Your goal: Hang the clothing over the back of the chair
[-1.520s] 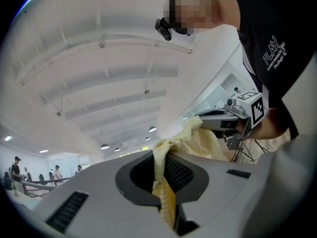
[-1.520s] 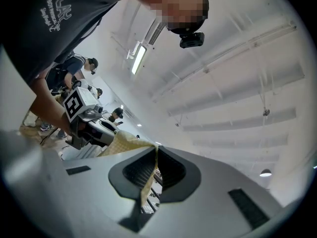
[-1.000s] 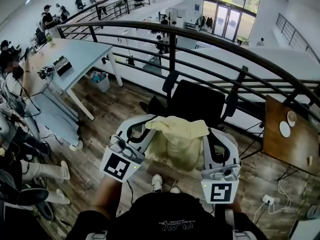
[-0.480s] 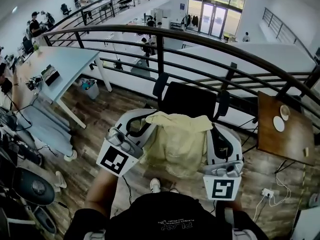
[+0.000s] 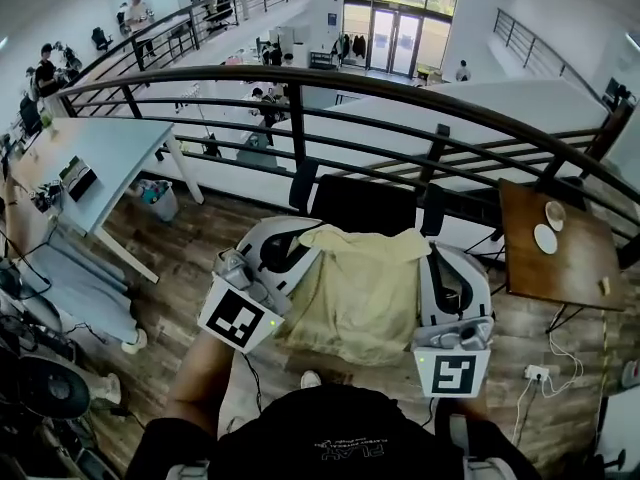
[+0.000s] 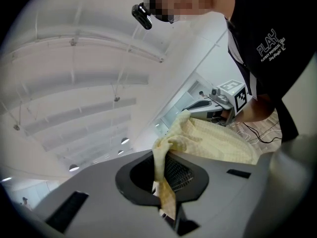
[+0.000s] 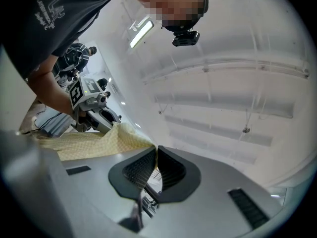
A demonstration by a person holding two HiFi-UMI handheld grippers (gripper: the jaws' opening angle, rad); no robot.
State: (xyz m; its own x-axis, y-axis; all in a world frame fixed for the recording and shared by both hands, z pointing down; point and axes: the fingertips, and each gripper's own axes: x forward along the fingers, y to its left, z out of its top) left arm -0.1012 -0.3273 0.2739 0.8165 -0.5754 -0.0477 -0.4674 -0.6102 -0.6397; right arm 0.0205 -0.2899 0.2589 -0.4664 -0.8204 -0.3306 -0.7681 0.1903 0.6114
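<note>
1. The left gripper (image 5: 292, 248) is clamped shut on one upper corner of the yellow garment (image 5: 360, 288), and a strip of cloth is pinched between its pads.
2. The right gripper (image 5: 438, 266) is closed the same way on the opposite corner. The garment hangs as a sheet between the two claws and below their tips.
3. A second ago the cloth sat bunched in a lump between the claws. Now it is drawn wider and its top edge runs nearly straight.
4. The black chair (image 5: 362, 206) stands just beyond both claws' tips (its backrest shows above the cloth's top edge). Nothing is draped on it yet.
5. The spread looks ready. What remains, I judge, is carrying that edge up and over the backrest.
</note>
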